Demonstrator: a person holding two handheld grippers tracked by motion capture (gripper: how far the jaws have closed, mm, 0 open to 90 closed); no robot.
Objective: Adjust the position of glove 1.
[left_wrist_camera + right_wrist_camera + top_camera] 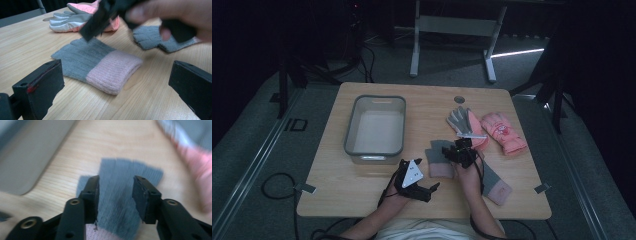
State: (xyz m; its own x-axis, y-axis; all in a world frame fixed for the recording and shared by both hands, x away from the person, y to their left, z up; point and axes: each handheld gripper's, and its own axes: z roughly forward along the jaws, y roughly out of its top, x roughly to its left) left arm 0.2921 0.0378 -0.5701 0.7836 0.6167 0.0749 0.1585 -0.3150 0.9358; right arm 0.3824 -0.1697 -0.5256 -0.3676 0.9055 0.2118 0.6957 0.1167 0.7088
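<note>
Two grippers work over a wooden table point(362, 180), one in each hand. The right gripper point(460, 150) hovers above a grey knit glove with a pink cuff point(97, 63) that lies flat near the table's middle front; in the right gripper view its jaws stand partly apart, with the grey fabric point(117, 197) seen between them and the pads not pressing on it. The left gripper point(424, 189) rests near the front edge, just left of that glove, with its jaws wide apart and nothing between them, as the left gripper view shows.

One grey-rimmed bin point(353, 125) sits on the left half of the table, well apart from the gloves. No writing can be read on the bin, the gloves or the grippers.

Four gloves lie on the table: two grey knit ones with pink cuffs, the second point(496, 184) to the right of the right forearm, and two padded pink ones behind them, one palm up showing grey fingers point(459, 120), the other point(503, 131) just beside it on the right.
</note>
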